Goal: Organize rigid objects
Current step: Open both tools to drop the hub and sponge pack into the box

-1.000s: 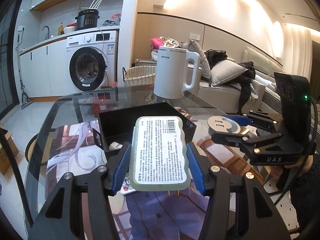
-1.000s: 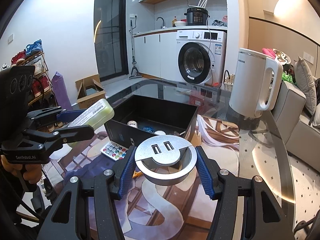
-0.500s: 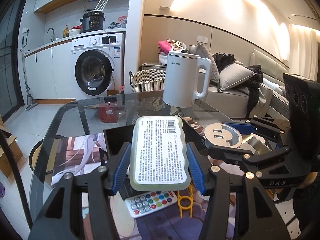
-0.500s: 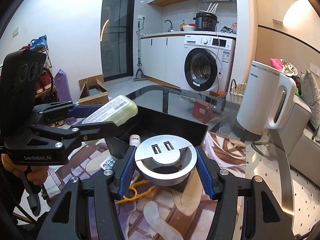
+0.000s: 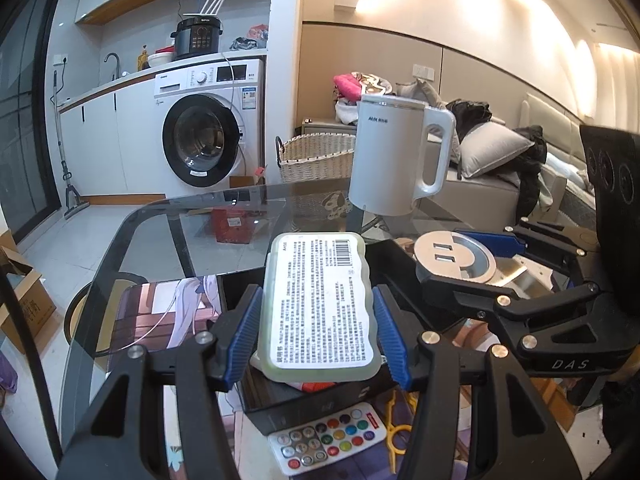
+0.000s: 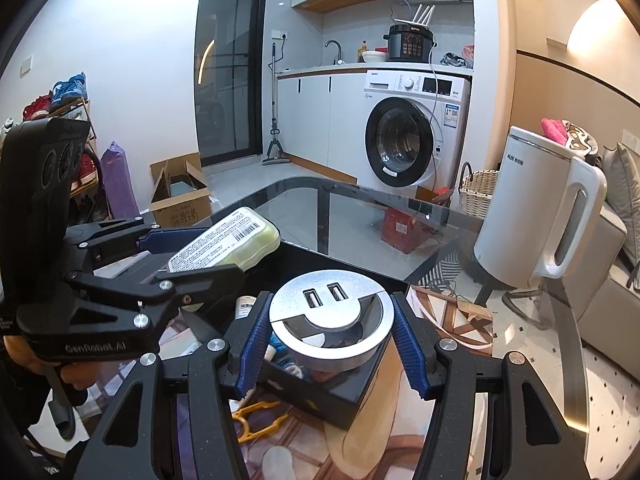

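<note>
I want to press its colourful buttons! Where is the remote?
In the left wrist view the remote lies on the table at the bottom, just in front of the black box, beside a yellow clip.

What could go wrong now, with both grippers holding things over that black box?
The two grippers are crowded: the left gripper with its green labelled case and the right gripper with its silver USB disc might bump. Dropped from here, either could hit the items already in the black box, or the disc might miss, near its edge.
</note>
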### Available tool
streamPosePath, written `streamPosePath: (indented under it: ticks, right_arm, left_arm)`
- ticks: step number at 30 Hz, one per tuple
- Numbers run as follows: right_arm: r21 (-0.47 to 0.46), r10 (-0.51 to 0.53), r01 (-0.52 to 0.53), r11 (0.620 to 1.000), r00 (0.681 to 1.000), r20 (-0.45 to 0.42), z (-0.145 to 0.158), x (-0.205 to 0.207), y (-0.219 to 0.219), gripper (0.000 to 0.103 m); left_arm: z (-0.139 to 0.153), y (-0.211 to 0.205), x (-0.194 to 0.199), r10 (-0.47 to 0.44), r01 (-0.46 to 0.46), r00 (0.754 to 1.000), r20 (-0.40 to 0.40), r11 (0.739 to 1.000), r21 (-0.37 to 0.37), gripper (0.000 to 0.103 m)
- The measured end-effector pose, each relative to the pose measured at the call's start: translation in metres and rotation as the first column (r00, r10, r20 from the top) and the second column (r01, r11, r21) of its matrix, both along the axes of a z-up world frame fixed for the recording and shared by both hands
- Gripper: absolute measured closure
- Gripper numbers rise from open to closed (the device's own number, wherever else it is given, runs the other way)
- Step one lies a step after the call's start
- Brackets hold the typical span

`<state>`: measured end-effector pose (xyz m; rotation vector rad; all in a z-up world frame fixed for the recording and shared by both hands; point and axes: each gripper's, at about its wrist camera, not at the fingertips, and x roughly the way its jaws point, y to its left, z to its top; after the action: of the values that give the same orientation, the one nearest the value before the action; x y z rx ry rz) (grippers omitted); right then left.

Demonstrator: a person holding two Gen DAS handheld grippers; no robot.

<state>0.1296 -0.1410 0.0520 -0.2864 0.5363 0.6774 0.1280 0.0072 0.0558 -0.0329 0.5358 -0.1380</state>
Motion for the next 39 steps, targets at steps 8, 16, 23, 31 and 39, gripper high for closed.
streamPosePath:
  ticks: [8,16,23,31,39]
  right_arm:
    - [-0.031,0.010,-0.011,0.999,1.000,-0.023,-0.016,0.017,0.010,0.045]
    - [-0.043,0.032,-0.033,0.999,0.999,-0.038,-0.026,0.030,0.015,0.045]
    - [-0.062,0.043,-0.046,0.997,0.998,-0.054,-0.034,0.037,0.018,0.045]
    - [-0.083,0.048,-0.052,0.995,0.998,-0.051,-0.039,0.036,0.020,0.044]
    - [-0.076,0.055,-0.058,0.995,0.998,-0.040,-0.037,0.027,0.018,0.031]
  left_arm:
    - [-0.016,-0.006,0.019,0.006,-0.004,0.999,-0.039,0.999,0.046,0.048]
    - [-0.024,-0.007,0.027,0.017,-0.013,0.998,-0.064,0.997,0.072,0.048]
    - [-0.030,-0.004,0.031,0.022,-0.016,0.997,-0.081,0.997,0.071,0.048]
    - [-0.032,-0.004,0.032,0.016,-0.011,0.996,-0.087,0.998,0.059,0.048]
    - [-0.032,-0.004,0.032,0.014,-0.008,0.996,-0.091,0.998,0.063,0.048]
